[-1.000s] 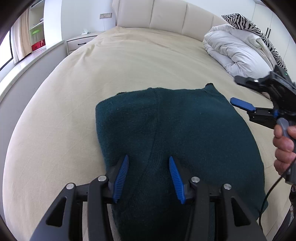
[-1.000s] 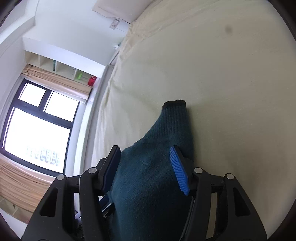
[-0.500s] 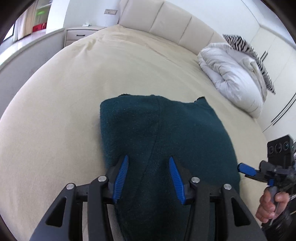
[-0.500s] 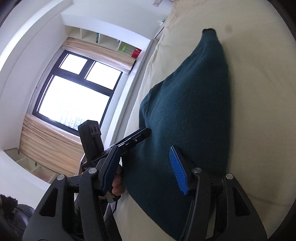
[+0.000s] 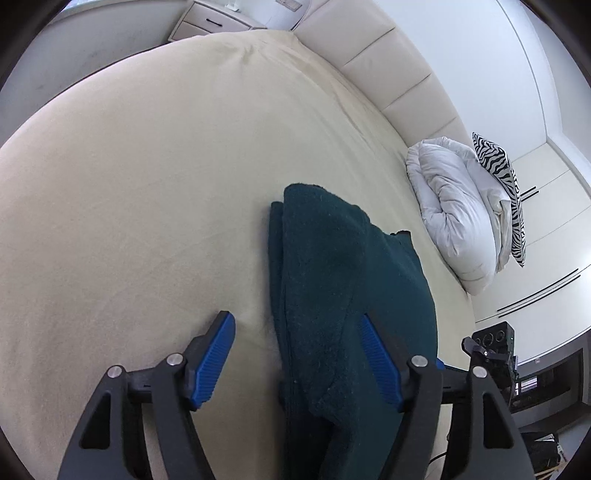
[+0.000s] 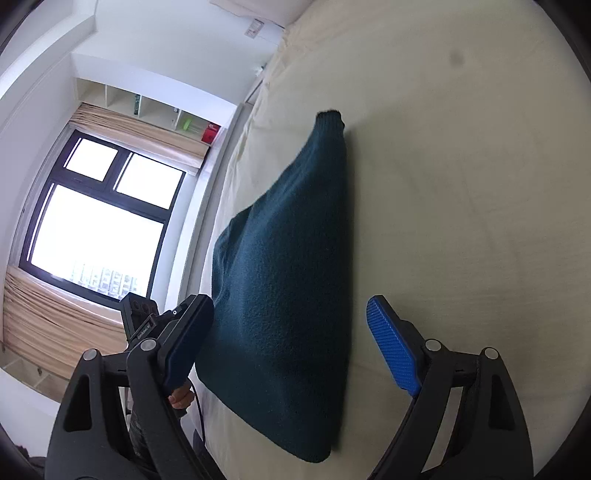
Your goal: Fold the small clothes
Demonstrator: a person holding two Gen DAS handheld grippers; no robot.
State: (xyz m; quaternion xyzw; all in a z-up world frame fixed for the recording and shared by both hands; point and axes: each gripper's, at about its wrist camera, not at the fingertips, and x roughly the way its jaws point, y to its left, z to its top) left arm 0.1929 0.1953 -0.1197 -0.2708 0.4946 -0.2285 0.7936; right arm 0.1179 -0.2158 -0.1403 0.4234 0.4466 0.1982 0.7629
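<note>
A dark teal knitted garment (image 5: pixel 332 295) lies folded on the beige bed (image 5: pixel 147 184), its left edge showing two stacked layers. My left gripper (image 5: pixel 299 358) hovers over its near end with jaws opening. The left pad is off the cloth over bare sheet, and the right pad is over the cloth without pinching it. In the right wrist view the garment (image 6: pixel 288 277) lies flat between the widening jaws of my right gripper (image 6: pixel 291 343), and neither pad touches it. The other gripper's body (image 6: pixel 142 317) and a hand (image 6: pixel 181 397) show behind the left finger.
A rolled white duvet (image 5: pixel 454 214) and a zebra-print pillow (image 5: pixel 498 166) lie at the bed's right side by the padded headboard (image 5: pixel 388 74). A nightstand (image 5: pixel 214 26) stands at the far corner. A window (image 6: pixel 96 221) and wall shelves (image 6: pixel 155 110) lie beyond the bed's edge.
Both grippers' jaws have spread wider. The left wrist view has rolled and shifted, so the garment's left edge now sits between its fingers. The right gripper drew back a little along the garment.
</note>
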